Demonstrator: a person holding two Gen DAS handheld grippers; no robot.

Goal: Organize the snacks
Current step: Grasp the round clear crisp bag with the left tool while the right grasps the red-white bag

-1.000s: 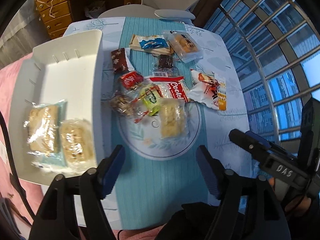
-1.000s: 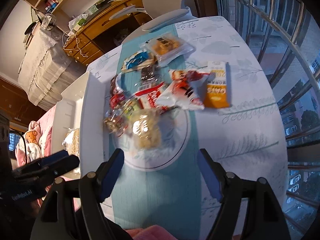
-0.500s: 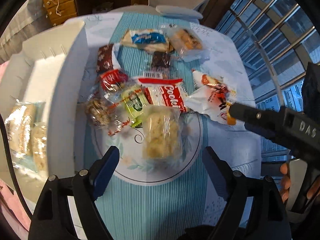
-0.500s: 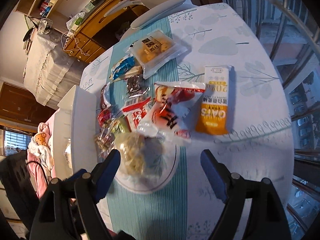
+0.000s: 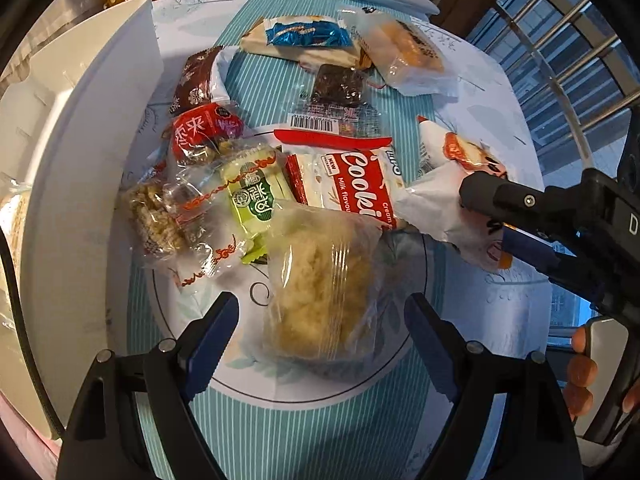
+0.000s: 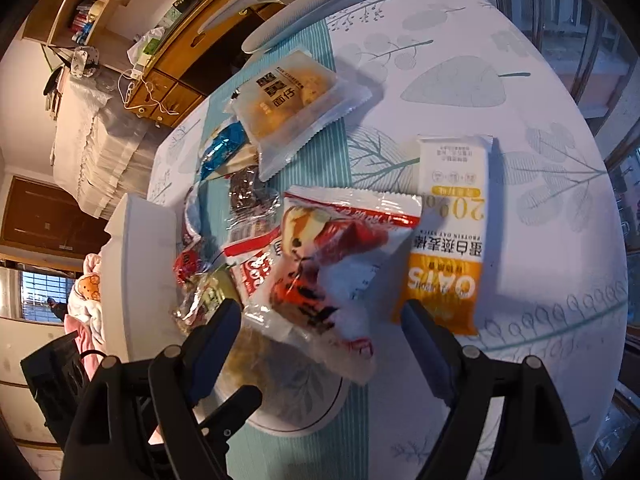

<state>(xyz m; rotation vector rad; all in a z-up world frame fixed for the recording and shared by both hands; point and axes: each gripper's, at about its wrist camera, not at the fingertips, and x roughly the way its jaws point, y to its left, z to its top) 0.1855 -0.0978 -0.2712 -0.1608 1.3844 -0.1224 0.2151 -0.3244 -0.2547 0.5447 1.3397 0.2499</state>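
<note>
left gripper (image 5: 322,330) wide open, empty, straddling clear crumbly cake pack (image 5: 320,292): light, slippery film, crushable, so pinch the sides gently. right gripper (image 6: 320,334) open over red-white pouch (image 6: 340,264), holding nothing.

red pack (image 5: 352,184): "Cookie", "Milk flavour", "NEW" | orange pack (image 6: 448,248): "OATS", "20" | right tool (image 5: 500,216): "D"

Snack packets (image 5: 320,184) lie heaped on the plate (image 5: 400,360), the tray (image 5: 80,160) left of it.
</note>
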